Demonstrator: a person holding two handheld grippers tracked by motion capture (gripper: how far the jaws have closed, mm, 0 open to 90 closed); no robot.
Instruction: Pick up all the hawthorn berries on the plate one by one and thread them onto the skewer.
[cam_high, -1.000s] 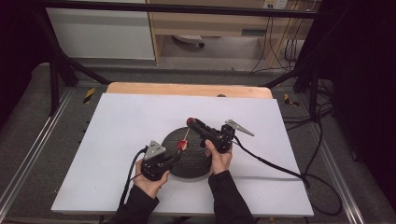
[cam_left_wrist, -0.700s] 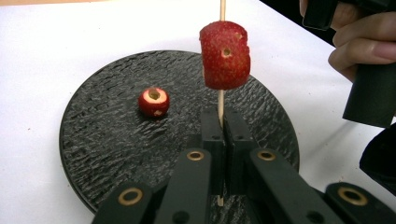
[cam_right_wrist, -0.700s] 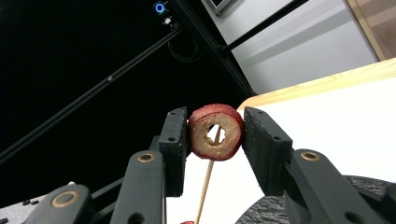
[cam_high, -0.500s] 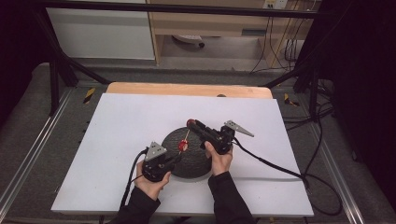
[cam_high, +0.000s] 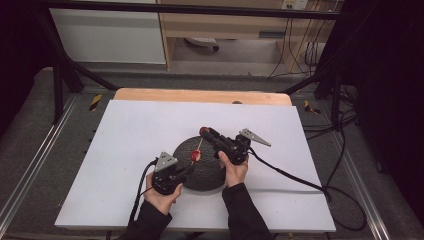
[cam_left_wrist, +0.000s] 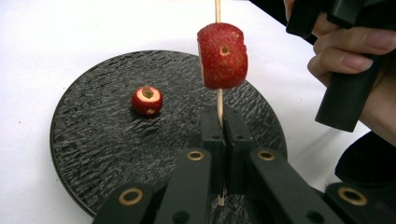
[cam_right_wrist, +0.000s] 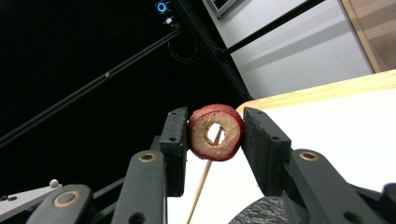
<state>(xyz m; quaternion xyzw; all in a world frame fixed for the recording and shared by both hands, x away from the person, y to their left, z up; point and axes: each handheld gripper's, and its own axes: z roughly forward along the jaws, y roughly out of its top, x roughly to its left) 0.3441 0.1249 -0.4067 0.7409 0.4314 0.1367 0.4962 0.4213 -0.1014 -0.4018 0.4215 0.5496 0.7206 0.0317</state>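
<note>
A round black plate (cam_high: 207, 175) lies on the white table top. My left gripper (cam_high: 188, 170) (cam_left_wrist: 223, 116) is shut on the lower end of a thin wooden skewer (cam_left_wrist: 218, 100), which stands upright. One cored red fruit (cam_left_wrist: 222, 56) (cam_high: 195, 156) is threaded on the skewer. My right gripper (cam_high: 206, 132) (cam_right_wrist: 215, 133) is shut on a second cored red fruit (cam_right_wrist: 231, 135) and holds it above the far end of the skewer (cam_right_wrist: 201, 182), which shows through and below the fruit's hole. A third red fruit (cam_left_wrist: 147, 100) lies loose on the plate.
The white table top (cam_high: 125, 150) spreads around the plate, with a wooden strip (cam_high: 200, 96) along its far edge. Black cables (cam_high: 295, 177) trail from both grippers toward the near side. The hand (cam_left_wrist: 345, 51) on the right gripper is close by in the left gripper view.
</note>
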